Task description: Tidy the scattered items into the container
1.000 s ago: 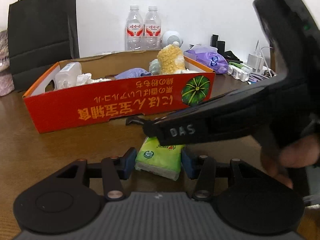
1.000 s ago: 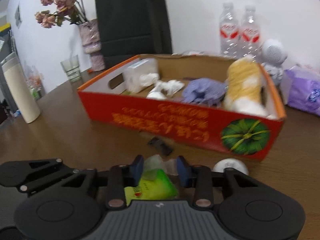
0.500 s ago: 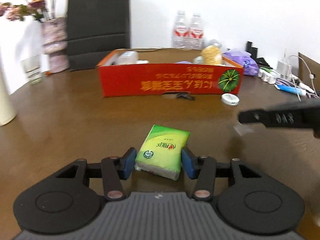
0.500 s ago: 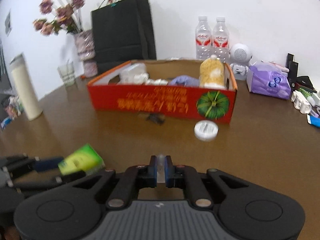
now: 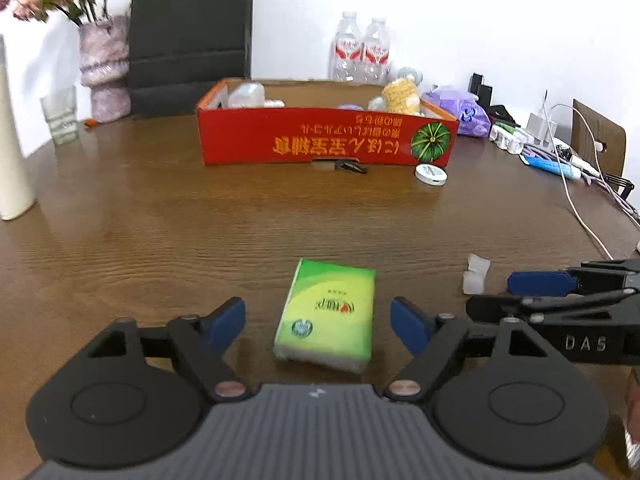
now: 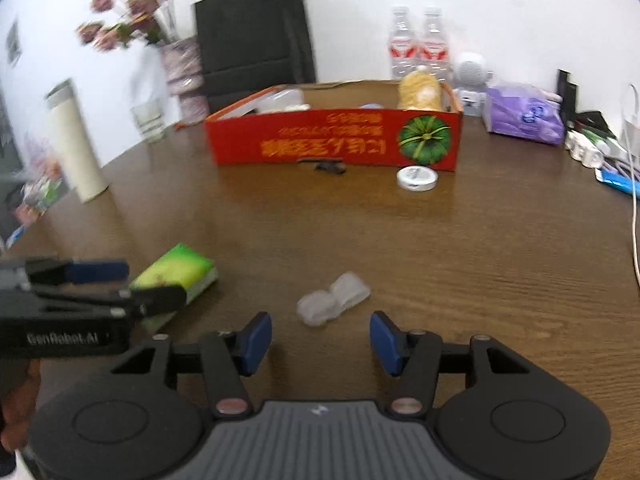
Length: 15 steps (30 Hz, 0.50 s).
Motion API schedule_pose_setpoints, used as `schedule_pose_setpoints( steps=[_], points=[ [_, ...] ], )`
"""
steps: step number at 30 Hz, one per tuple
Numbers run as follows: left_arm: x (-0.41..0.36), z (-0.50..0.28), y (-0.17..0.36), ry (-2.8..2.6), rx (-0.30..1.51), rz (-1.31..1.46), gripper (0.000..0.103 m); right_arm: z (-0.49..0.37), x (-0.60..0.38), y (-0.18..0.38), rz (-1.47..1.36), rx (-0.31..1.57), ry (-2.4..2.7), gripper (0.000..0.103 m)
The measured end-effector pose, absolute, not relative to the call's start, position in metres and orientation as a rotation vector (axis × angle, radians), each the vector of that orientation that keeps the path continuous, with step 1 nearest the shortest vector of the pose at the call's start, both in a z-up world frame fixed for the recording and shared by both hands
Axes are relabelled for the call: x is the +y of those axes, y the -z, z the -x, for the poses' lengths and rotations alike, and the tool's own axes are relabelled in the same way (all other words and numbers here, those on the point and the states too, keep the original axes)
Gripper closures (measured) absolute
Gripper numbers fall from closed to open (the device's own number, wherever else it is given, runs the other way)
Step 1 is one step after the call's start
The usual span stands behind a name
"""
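Note:
A green tissue pack (image 5: 329, 312) lies flat on the wooden table between the fingers of my open left gripper (image 5: 319, 322), untouched by them. It also shows in the right wrist view (image 6: 176, 276). A small clear plastic case (image 6: 333, 298) lies on the table just ahead of my open right gripper (image 6: 320, 342); it also shows in the left wrist view (image 5: 475, 273). The red cardboard box (image 5: 326, 142) stands farther back with several items inside. A white round tin (image 5: 431, 174) and a small black clip (image 5: 352, 167) lie in front of the box.
A vase with flowers (image 5: 105, 68), a glass (image 5: 61, 116) and a tall white cylinder (image 5: 11, 152) stand at the left. A black bag (image 5: 190, 32) and water bottles (image 5: 360, 54) are behind the box. Cables and chargers (image 5: 560, 152) lie at the right.
Both grippers have pulled back from the box toward the near table. The left let go of the tissue pack and the right let go of the clear case; both now lie on the table.

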<state>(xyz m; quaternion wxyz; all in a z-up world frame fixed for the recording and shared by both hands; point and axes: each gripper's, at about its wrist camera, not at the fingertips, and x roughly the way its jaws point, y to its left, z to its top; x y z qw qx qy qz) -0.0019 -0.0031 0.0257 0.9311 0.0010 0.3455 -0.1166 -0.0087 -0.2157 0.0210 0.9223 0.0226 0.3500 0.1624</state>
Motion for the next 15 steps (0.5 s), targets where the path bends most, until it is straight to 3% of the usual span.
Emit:
schedule_pose_setpoints(
  steps=[4, 6, 11, 13, 15],
  points=[
    [-0.006, 0.003, -0.025, 0.240, 0.716, 0.009, 0.049, -0.004, -0.208, -0.016, -0.045, 0.698, -0.309, 0.049],
    [-0.009, 0.008, -0.026, 0.243, 0.730, 0.016, 0.048, -0.007, -0.200, -0.014, -0.007, 0.685, -0.319, 0.049],
    [-0.016, 0.013, -0.023, 0.221, 0.720, -0.021, 0.048, -0.001, -0.191, -0.009, 0.083, 0.651, -0.299, 0.064],
    [-0.016, 0.009, -0.024, 0.209, 0.722, -0.020, 0.047, 0.000, -0.195, -0.009, 0.079, 0.645, -0.281, 0.081],
    [-0.016, 0.004, -0.024, 0.203, 0.723, -0.015, 0.047, 0.000, -0.200, -0.009, 0.066, 0.643, -0.277, 0.086]
  ],
)
